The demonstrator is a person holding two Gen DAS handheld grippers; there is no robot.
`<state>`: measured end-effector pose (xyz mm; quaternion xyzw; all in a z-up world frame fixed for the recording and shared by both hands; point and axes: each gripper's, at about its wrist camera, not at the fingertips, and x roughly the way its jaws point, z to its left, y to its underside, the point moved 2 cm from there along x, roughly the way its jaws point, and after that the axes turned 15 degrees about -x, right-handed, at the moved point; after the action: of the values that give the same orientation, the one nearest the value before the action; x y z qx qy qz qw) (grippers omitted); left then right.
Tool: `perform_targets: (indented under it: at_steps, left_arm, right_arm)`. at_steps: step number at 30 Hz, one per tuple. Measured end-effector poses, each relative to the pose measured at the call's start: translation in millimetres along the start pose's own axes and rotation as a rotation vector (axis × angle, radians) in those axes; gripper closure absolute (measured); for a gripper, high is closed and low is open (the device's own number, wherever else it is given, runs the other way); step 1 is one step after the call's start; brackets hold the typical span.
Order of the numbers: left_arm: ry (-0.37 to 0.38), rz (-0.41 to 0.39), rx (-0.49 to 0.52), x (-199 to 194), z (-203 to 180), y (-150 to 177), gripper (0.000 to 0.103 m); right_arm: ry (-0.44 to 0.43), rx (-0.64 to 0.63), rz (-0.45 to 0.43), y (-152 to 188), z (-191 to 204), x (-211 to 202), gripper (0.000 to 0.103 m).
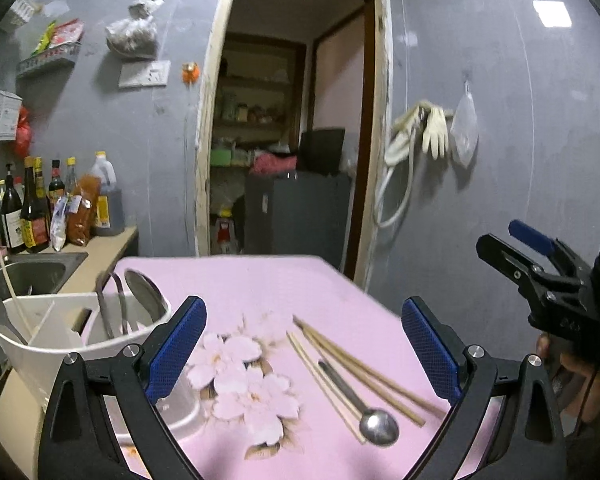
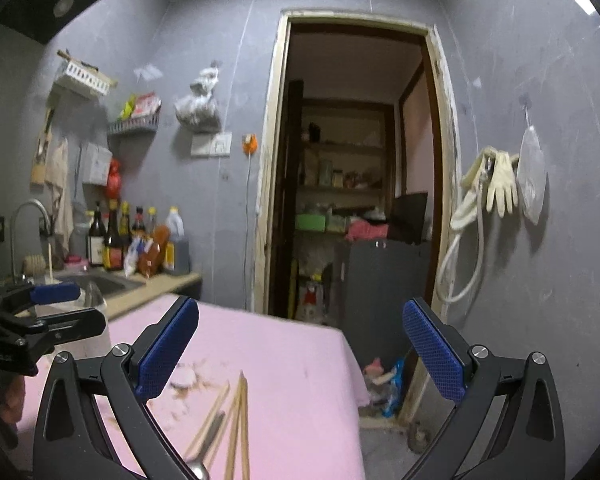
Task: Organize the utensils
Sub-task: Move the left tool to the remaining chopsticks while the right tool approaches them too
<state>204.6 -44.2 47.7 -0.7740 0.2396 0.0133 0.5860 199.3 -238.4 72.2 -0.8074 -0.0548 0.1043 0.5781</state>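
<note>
Wooden chopsticks (image 1: 356, 368) and a metal spoon (image 1: 360, 404) lie together near the pink table's (image 1: 260, 288) right edge, a white utensil holder (image 1: 60, 336) at its left edge, beneath the left gripper (image 1: 304, 360) and right gripper (image 2: 300, 360), both spread wide, gripping nothing.

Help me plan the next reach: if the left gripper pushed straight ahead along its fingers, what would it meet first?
Probably the pink tablecloth, near the chopsticks and the spoon lying between the open fingers of the left gripper. The white utensil holder stands off to its left, outside that line. Depth is uncertain.
</note>
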Motion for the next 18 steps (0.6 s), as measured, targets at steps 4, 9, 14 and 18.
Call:
perform_targets:
  at_steps: [4,9,14,18]
  left_arm:
    - [-0.019,0.077,-0.004,13.7,-0.9,14.0,0.007]
    - [-0.037,0.18,-0.023,32.7,2.7,27.4,0.007]
    - [-0.054,0.261,-0.031,48.3,5.5,38.7,0.008]
    - [-0.059,0.323,-0.032,59.8,7.3,46.6,0.016]
  right_arm:
    - [-0.04,0.012,0.081,17.1,-2.4,11.1,0.0]
    - [-0.102,0.025,0.187,35.5,-4.0,26.0,0.009]
    - [-0.159,0.032,0.275,48.9,-2.1,38.6,0.022]
    - [-0.208,0.026,0.328,57.1,2.9,47.0,0.028]
